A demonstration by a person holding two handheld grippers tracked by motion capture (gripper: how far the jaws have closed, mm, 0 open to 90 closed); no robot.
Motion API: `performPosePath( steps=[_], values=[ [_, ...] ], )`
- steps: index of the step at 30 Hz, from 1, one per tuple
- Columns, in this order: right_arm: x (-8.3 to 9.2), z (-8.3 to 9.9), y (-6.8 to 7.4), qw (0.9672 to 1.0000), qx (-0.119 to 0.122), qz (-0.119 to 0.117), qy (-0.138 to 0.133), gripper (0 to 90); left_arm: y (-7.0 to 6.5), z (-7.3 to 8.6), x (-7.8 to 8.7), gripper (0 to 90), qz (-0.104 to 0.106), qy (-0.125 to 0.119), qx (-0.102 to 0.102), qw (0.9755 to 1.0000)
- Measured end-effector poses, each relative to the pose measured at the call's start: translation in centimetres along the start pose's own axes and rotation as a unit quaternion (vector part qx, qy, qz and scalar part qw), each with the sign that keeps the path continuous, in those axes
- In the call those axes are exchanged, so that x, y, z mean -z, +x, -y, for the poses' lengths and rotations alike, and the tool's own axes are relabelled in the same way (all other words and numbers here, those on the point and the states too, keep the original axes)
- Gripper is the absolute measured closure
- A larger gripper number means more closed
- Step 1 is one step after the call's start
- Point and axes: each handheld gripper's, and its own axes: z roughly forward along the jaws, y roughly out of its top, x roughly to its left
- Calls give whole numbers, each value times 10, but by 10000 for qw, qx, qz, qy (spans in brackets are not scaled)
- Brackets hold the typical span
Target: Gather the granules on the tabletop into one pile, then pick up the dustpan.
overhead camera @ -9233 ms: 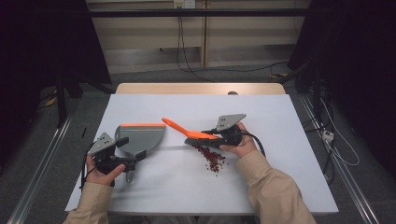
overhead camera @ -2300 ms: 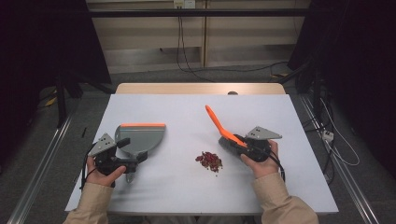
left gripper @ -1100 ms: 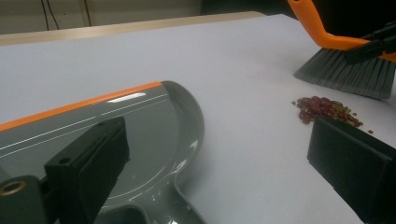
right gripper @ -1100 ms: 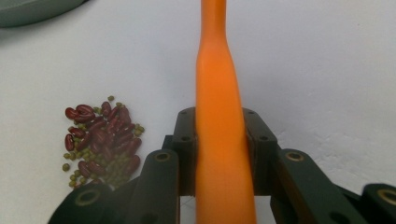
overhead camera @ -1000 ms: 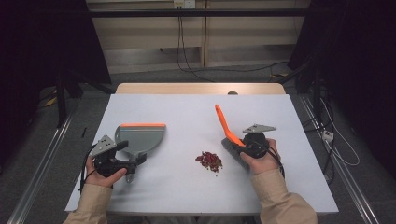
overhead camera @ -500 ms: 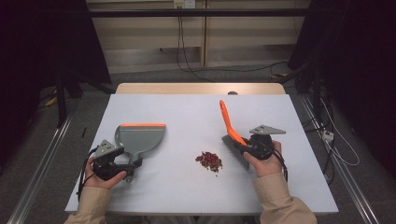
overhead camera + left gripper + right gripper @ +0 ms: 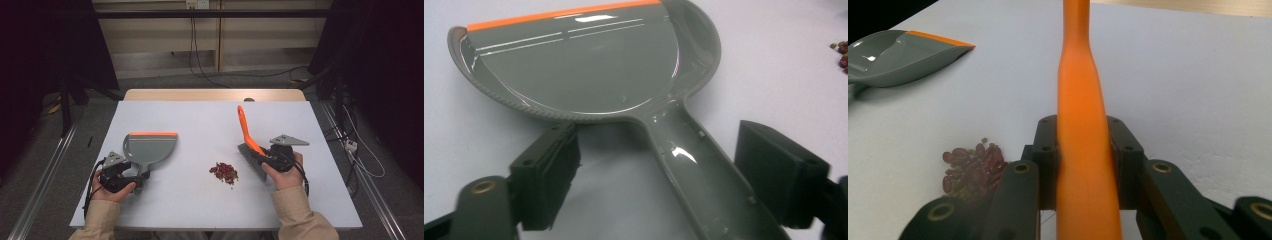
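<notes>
The right gripper clenched the orange brush. The left gripper had just been closing around the grey dustpan handle, pads untouching. Red beans lay at the brush's eight o'clock on the tabletop.

I note a white counter, pale wall panel at twelve o'clock, cables on grey floor, dark sides.
</notes>
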Motion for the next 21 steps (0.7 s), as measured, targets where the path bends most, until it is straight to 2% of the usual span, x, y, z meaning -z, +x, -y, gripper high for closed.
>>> performPosePath(
  steps=[5,7,9,12,13,15,18,21],
  values=[
    [2,0,0,10000,-21,-3,-57,712,-2,-4,-3,263,-34,164,111,9998],
    [3,0,0,10000,7,20,-71,712,0,-4,-4,351,50,205,140,9997],
    [3,1,0,10000,-16,18,-80,712,0,-5,-5,359,35,209,157,9997],
    [3,1,-1,10000,-24,28,-92,712,2,-6,-8,426,60,241,224,9994],
    [3,1,-1,10000,-23,24,-87,712,3,-7,-8,443,62,297,190,9994],
    [4,2,-2,10000,-12,35,-91,712,4,-7,-10,471,23,263,248,9993],
    [4,2,-3,9999,-43,29,-112,712,5,-9,-13,511,-51,311,219,9993],
    [4,2,-3,9999,-26,29,-101,712,6,-9,-17,534,-36,404,205,9990]
  ],
)
